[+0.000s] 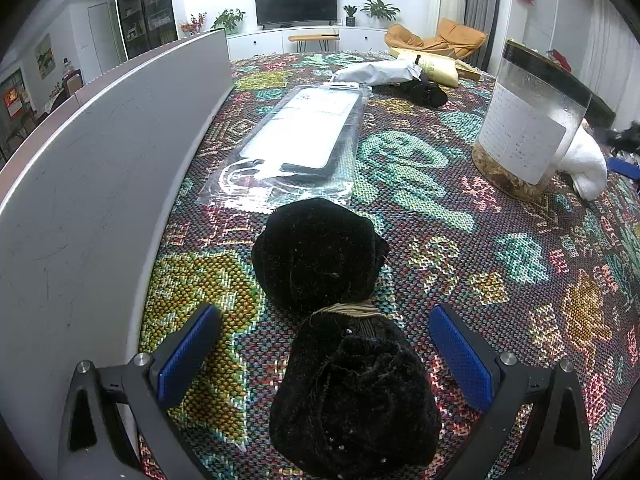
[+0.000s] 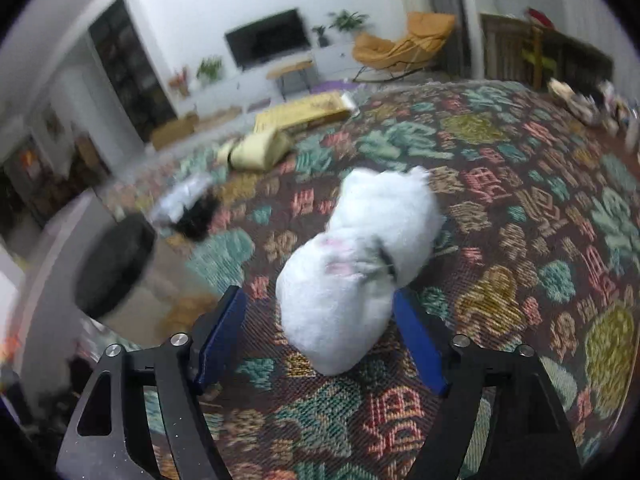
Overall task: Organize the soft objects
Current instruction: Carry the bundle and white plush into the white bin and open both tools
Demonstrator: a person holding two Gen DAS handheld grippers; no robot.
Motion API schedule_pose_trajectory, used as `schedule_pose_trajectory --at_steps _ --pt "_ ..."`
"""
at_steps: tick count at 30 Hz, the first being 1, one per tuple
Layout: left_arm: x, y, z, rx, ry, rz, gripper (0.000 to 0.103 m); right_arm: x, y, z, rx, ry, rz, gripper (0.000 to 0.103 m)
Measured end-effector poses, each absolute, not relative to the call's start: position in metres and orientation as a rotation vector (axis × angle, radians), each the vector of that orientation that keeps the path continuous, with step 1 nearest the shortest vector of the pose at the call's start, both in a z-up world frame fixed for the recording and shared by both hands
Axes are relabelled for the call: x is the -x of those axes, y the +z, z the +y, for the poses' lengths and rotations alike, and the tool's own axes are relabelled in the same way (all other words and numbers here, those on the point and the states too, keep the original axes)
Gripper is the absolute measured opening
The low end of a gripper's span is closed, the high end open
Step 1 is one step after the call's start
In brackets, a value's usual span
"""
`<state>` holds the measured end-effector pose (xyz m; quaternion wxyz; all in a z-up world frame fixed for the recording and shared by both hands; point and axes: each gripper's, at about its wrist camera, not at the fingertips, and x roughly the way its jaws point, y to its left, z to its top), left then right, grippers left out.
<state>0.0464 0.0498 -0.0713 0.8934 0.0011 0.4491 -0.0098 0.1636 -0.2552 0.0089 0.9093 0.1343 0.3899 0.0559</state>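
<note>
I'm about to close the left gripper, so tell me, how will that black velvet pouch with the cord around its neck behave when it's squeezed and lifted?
The black velvet pouch looks soft, so it will probably squash between the left gripper's open fingers. Its gathered top, below the cord, will likely flop. The fuzzy nap should grip the pads rather than slip. Weight cannot be judged.

Left view: grey panel (image 1: 100, 152) walls off frame left; plastic package (image 1: 296, 140) centre, jar (image 1: 528, 120) upper right. Open bench (image 1: 500, 280) lower right. Right view: bench (image 2: 520, 208) right half passable.
</note>
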Motion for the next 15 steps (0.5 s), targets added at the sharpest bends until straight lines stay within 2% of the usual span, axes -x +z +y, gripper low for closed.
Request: schedule_pose_trajectory --at_steps 3,7,15 --pt "-0.046 -0.071 0.050 -0.002 -0.021 0.932 0.103 -0.153 0.007 -0.276 -0.364 0.071 0.799 0.080" --pt "-0.046 -0.071 0.050 -0.002 -0.021 0.931 0.103 -0.144 -0.019 -0.294 -0.374 -0.011 0.895 0.080" --pt "-0.046 -0.071 0.050 -0.002 -0.021 0.931 0.103 -0.126 -0.044 -0.272 -0.144 -0.103 0.965 0.081"
